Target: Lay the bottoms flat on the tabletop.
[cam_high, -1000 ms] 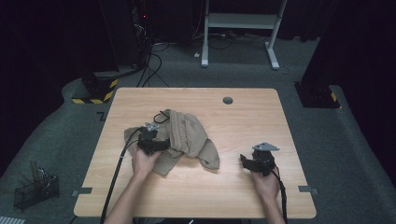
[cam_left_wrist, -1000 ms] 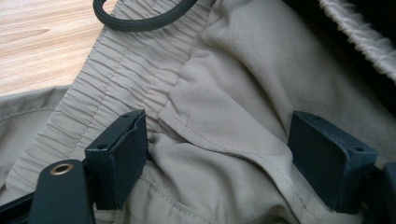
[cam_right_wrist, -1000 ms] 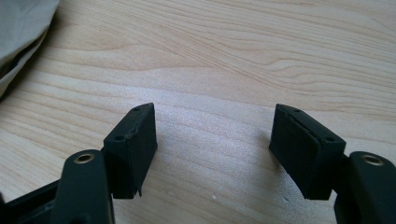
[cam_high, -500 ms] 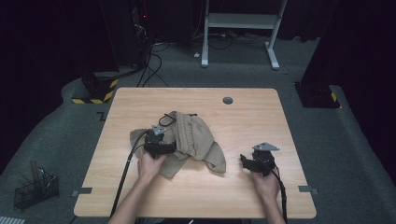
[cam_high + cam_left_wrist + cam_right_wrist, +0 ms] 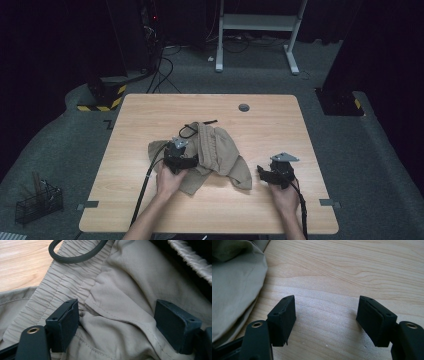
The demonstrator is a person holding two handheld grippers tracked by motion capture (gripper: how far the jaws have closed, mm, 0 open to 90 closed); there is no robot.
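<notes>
Mid-table, beige shorts [image 5: 216,150] are lying crumpled w/ a dark drawstring [image 5: 75,255] looping off the waistband. Your left gripper [image 5: 116,322] is sitting over the fabric, jaws spread, nothing pinched. Your right gripper [image 5: 325,318] is hovering over bare table [image 5: 362,270] beside the cloth, jaws spread too.

The crumpled beige trousers [image 5: 215,152] take up the middle of the bench [image 5: 150,120], with their black drawstring [image 5: 192,129] looping out at 11 o'clock. Bare wood lies open toward 12, 3 and 9 o'clock. A small grey grommet [image 5: 244,107] sits flush at 12 o'clock. The right gripper [image 5: 264,172] has bare wood between its fingers [image 5: 284,315], cloth bordering at 9 o'clock.
</notes>
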